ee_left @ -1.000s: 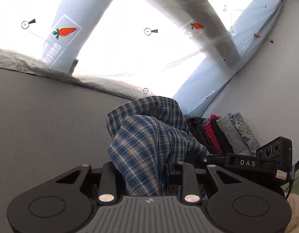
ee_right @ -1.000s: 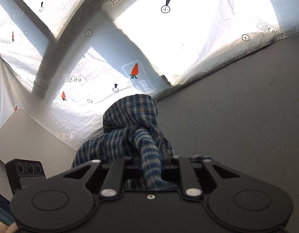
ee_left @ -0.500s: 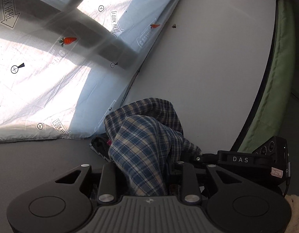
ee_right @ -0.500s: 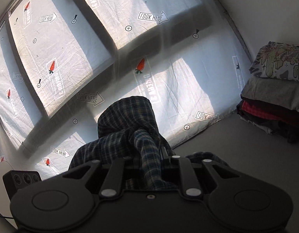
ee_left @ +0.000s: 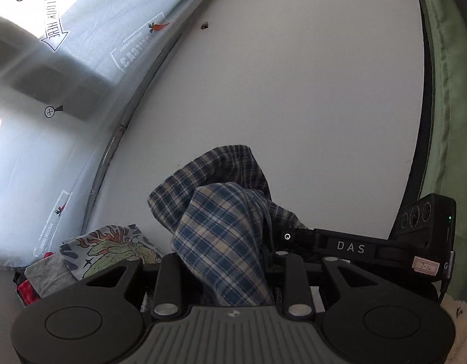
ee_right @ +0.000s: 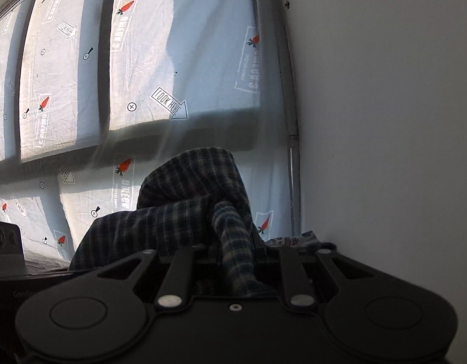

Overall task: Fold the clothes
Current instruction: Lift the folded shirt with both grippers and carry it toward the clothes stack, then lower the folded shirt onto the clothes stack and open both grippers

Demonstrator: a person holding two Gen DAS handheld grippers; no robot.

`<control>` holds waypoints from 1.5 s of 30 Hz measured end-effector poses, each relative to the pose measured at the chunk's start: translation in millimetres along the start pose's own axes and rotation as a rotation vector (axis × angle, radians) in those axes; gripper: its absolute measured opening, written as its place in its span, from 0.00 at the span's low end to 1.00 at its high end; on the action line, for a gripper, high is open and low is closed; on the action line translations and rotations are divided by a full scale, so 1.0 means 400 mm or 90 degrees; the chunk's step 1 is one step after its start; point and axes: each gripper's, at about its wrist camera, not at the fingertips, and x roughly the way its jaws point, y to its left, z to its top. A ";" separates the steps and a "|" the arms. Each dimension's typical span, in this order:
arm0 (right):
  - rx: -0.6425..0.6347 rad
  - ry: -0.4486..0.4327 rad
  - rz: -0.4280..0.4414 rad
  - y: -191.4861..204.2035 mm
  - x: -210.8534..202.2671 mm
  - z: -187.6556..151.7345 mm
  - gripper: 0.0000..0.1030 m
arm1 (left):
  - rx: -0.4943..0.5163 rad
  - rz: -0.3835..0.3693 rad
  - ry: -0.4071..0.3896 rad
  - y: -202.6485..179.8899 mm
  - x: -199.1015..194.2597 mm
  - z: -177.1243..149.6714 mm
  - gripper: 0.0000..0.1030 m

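Shirt [ee_left: 224, 242], plaid blue and cream, bunched at lower centre of the left wrist view, clamped in the left gripper [ee_left: 227, 276], whose jaws stand narrow on the cloth. Fabric rises in a hump above the fingers. Stack [ee_left: 81, 257] of folded clothes at lower left: printed top piece, grey beneath, red at the bottom. Right gripper [ee_left: 370, 245], marked "DAS", lower right, just beside the shirt. White wall [ee_left: 294, 91] fills the centre; sheet [ee_left: 81, 45] with carrot prints at upper left; green curtain [ee_left: 451, 91] along the right edge.

Right wrist view: shirt [ee_right: 197, 200] at lower centre, in shadow, a twisted fold pinched between the narrow jaws of the right gripper [ee_right: 236, 257]. Left gripper [ee_right: 5, 251] at the lower left edge. Sheet [ee_right: 142, 60] with carrots and "LOOK HERE" arrows covers the left and centre; wall [ee_right: 385, 121] on the right. A sliver of the stack [ee_right: 294, 239] shows just right of the shirt.
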 end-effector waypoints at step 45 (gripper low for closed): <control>-0.192 0.139 -0.211 -0.159 0.547 -0.207 0.35 | 0.094 0.422 0.065 0.323 0.326 -0.102 0.87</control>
